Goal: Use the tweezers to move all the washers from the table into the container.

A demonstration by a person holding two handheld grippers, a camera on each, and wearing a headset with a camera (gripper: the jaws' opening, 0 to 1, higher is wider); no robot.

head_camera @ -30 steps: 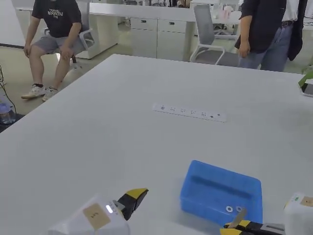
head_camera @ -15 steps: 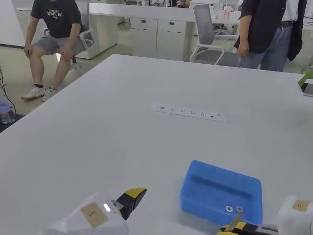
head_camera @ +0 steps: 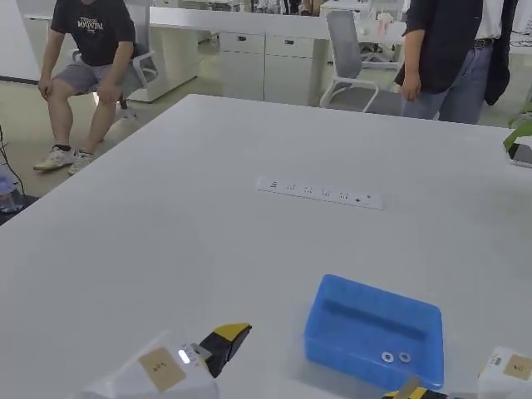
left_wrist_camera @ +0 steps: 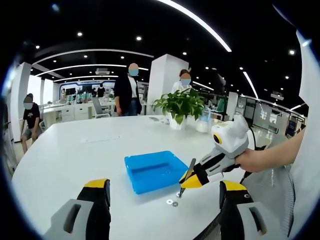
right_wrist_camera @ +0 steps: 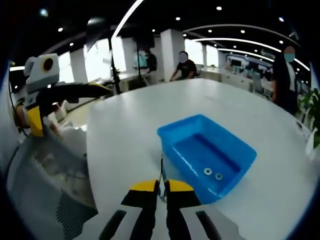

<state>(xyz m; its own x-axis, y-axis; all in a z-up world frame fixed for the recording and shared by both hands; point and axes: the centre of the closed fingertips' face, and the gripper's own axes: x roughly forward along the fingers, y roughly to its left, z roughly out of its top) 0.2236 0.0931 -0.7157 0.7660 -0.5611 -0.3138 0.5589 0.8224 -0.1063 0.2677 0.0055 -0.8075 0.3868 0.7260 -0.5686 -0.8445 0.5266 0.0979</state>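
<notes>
The right gripper (right_wrist_camera: pixel 161 186) is clenching the tweezers (right_wrist_camera: pixel 161 172) between its jaws, while the left gripper (left_wrist_camera: pixel 165 186) is hanging with its jaws spread wide. Two washers (head_camera: pixel 387 357) are lying inside the blue container (head_camera: pixel 317 320) near the near edge of the tabletop (head_camera: pixel 166 216). Two loose washers (left_wrist_camera: pixel 170 202) are resting on the tabletop just outside it, seemingly right by the tweezer tips.

- Container (head_camera: pixel 374 327) sits on the table (head_camera: pixel 166 208), near its front edge.
- Two washers (head_camera: pixel 387 357) lie in it, at the near side.
- Power strip (head_camera: pixel 319 193) lies behind it, well apart.
- Two more washers (left_wrist_camera: pixel 169 201) lie on the table before it, by the tweezers (left_wrist_camera: pixel 187 176).
</notes>
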